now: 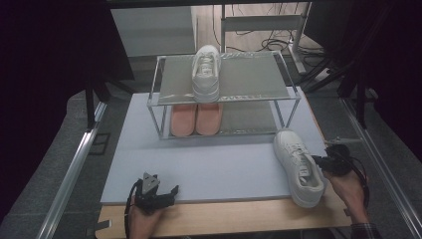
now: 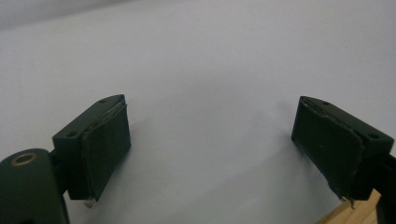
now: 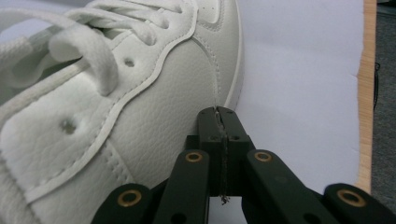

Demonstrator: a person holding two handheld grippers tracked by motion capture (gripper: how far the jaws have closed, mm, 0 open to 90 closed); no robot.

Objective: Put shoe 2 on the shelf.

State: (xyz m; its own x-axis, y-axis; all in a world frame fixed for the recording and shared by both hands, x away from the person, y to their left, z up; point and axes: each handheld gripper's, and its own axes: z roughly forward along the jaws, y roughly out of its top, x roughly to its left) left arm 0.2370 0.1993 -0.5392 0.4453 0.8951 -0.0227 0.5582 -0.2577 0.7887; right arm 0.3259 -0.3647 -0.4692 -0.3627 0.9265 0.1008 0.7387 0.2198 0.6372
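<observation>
Handling: white leather lace-up sneaker (image 1: pixel 299 167), lower right, likely light, stiff-soled; grasp at padded collar. Right gripper (image 3: pixel 218 112) jaws closed, empty, touching its side; left gripper (image 2: pixel 210 140) jaws wide.

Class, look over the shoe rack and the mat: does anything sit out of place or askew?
Yes. One white sneaker lies angled on the mat, off the rack, while its partner stands alone on the top shelf. The shut right gripper touches the stray sneaker's side.
</observation>
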